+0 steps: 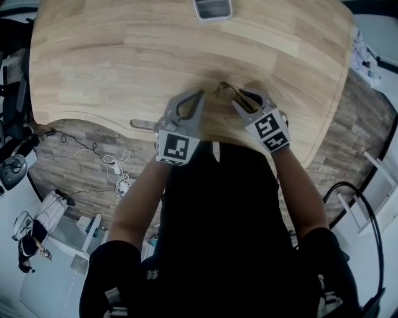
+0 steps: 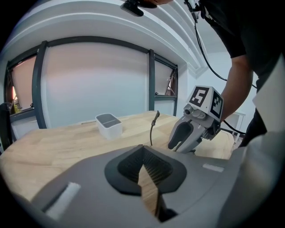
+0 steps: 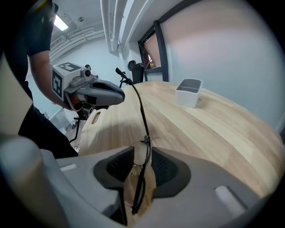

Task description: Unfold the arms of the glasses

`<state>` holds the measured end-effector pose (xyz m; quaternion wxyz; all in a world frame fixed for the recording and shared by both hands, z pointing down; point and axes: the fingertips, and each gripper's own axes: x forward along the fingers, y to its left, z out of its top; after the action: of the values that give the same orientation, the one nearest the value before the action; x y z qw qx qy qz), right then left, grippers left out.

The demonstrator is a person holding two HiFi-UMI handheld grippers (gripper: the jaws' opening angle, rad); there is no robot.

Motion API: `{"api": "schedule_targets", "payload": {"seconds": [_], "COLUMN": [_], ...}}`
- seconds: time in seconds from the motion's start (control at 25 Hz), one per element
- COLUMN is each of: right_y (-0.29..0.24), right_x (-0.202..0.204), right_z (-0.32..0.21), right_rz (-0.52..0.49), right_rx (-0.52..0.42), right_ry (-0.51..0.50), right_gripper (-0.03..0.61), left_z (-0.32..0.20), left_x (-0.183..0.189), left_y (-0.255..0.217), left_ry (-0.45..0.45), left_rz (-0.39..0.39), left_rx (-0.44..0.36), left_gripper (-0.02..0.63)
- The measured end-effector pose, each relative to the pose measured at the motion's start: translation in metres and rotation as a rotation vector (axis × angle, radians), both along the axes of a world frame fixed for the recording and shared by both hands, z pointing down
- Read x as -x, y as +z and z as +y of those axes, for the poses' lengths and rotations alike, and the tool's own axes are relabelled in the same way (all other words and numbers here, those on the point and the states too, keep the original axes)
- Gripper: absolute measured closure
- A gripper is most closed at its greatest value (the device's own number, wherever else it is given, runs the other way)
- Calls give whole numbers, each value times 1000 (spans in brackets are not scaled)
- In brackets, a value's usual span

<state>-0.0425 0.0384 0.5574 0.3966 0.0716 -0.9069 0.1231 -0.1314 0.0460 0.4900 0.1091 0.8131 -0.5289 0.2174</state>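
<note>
Glasses [image 3: 141,176]: the thin dark frame and a lens are clamped between the jaws of the right gripper [image 3: 142,151]. In the head view the frame is seen just above centre, over the near edge of the table [image 1: 124,56].
Glasses arm [image 3: 141,111]: one arm is seen rising from the jaws towards the upper left of the right gripper view. In the left gripper view it is seen standing up near centre frame.
Right gripper: its jaws are closed on the frame. In the head view it is seen right of centre, pointed up and to the left.
Left gripper [image 2: 144,158]: its jaws are brought together and nothing is seen between the pads. In the head view it is placed just left of the frame. In the right gripper view its tip is seen near the raised arm, at upper left. Whether the arm is touched cannot be told.
Table: pale wood is shown, with a rounded outline.
White tray [image 1: 212,9]: it is set on the far side of the table, at the top edge of the head view, well apart from both grippers.
Windows [image 2: 95,82]: dark-framed panes are seen beyond the table.
</note>
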Motion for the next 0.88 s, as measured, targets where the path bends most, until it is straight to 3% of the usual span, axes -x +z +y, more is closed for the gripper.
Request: {"api": "schedule_targets", "payload": {"seconds": [0.68, 0.88], "right_y": [17, 21], "right_x": [18, 16], "right_z": [-7, -6], "right_rz": [57, 72], "right_rx": [21, 28], "right_ry": [-12, -18], "right_gripper": [487, 526], "left_z": [-9, -12], "left_x": [16, 17], "left_y": [5, 2], "left_ry": [7, 17], "left_rz": [7, 17], "left_rx": [3, 2], "left_gripper": [609, 609]}}
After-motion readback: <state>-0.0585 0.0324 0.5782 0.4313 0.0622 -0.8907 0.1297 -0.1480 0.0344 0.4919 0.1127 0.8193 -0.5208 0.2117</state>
